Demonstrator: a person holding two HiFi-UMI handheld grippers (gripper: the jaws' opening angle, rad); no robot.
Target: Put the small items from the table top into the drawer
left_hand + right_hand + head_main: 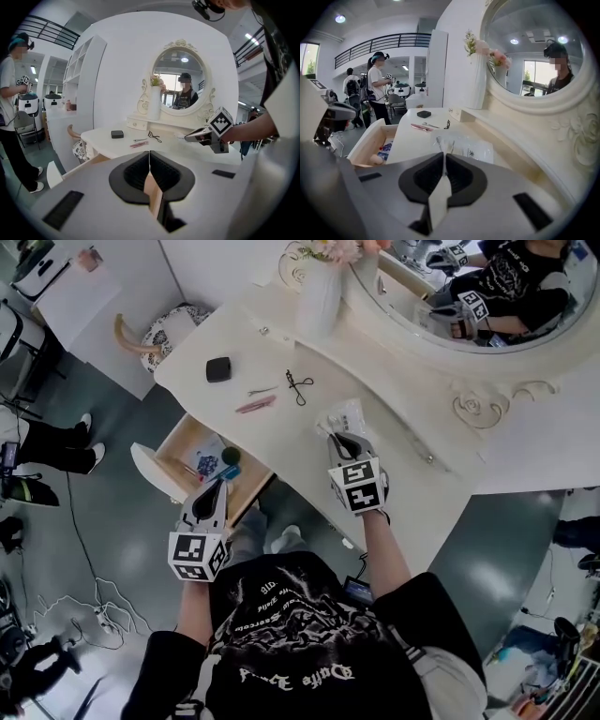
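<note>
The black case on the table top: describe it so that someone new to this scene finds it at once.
On the white dressing table below the round mirror, look at the end by the open drawer. The black case lies there, a flat dark square; the tweezers, pink stick and eyelash curler beside it are all thin.

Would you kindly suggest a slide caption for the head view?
Right gripper pinches a clear packet on the vanity top while the shut left gripper hovers over the open drawer.

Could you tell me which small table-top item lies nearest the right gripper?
The clear plastic packet, caught in the right gripper's jaws; the rest lie well beyond it.
</note>
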